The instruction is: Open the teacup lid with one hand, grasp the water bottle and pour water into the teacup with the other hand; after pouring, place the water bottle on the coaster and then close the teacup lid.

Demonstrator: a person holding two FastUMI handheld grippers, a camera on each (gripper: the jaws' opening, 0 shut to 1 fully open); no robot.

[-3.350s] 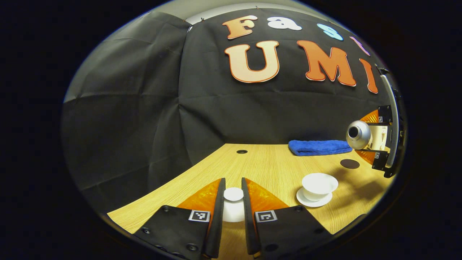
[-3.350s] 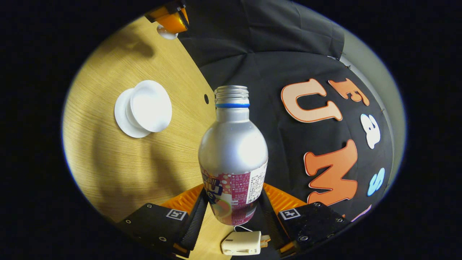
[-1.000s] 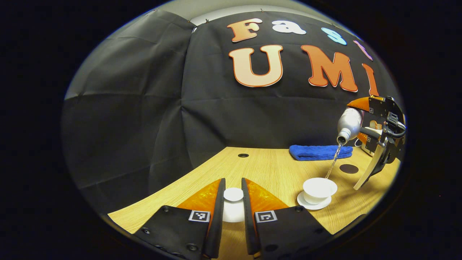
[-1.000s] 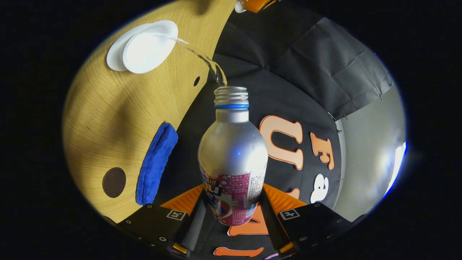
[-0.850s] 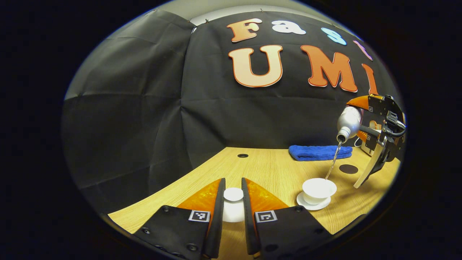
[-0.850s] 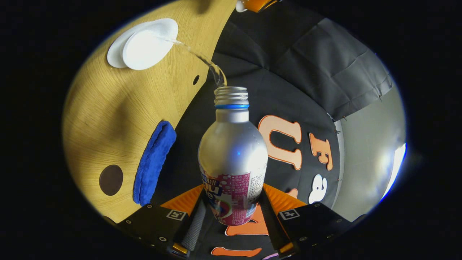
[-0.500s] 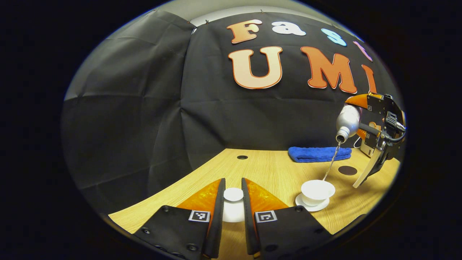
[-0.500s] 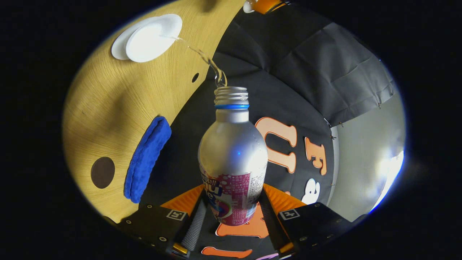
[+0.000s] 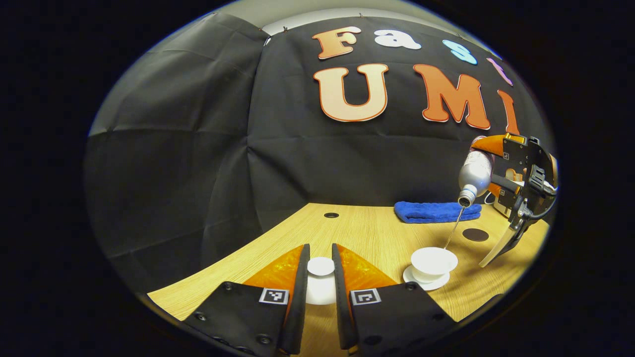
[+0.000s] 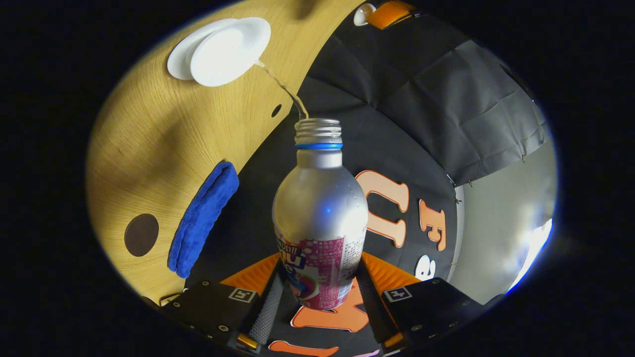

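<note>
You work at a wooden table (image 9: 367,233) under the black booth wall. Your right gripper (image 10: 317,297) clamps both fingers on the bottle (image 10: 320,218) low on its labelled body, tipped neck-down above the cup (image 9: 433,261). The bottle looks like thin metal: stiff, smooth, likely slick if wet, and getting lighter as it empties, so hold it at the broad lower body and don't crush it. A thin stream (image 9: 453,226) runs from its mouth to the cup's near rim, close to missing. The cup sits open on its saucer (image 9: 425,282), mid-table; it looks like brittle porcelain, and its fill level is hidden. Behind lie a blue towel (image 9: 437,211) and the dark coaster (image 9: 475,234), bare. Your left gripper (image 9: 320,267) pinches the lid (image 9: 320,285) by its small knob (image 9: 320,267), held clear of the cup; it is light, glazed and fragile.
</note>
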